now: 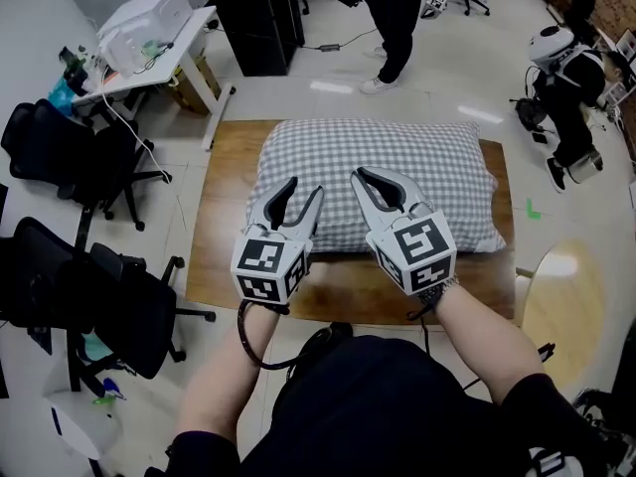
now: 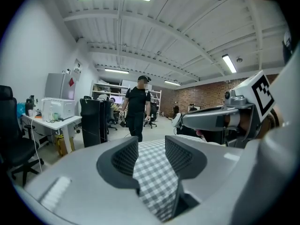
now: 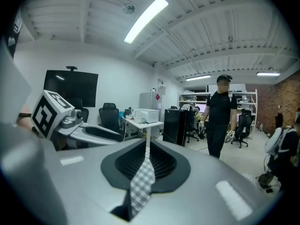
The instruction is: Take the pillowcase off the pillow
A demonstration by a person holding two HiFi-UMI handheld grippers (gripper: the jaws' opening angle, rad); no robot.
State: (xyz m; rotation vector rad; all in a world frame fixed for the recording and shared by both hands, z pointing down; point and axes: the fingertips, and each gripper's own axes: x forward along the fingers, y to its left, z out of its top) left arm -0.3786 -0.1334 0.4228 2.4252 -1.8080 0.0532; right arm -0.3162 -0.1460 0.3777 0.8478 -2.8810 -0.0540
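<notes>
Though apart from pillow [image 1: 373,182], black chairs [image 1: 70,157] and person [image 1: 393,18]

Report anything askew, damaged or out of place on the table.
Nothing stands out. The checked pillow lies flat and square on the wooden table, with no tear, stain or spill visible.

2 black office chairs [image 1: 62,155] stand left of the wooden table [image 1: 225,217], a person in black [image 1: 394,8] beyond it.
</notes>
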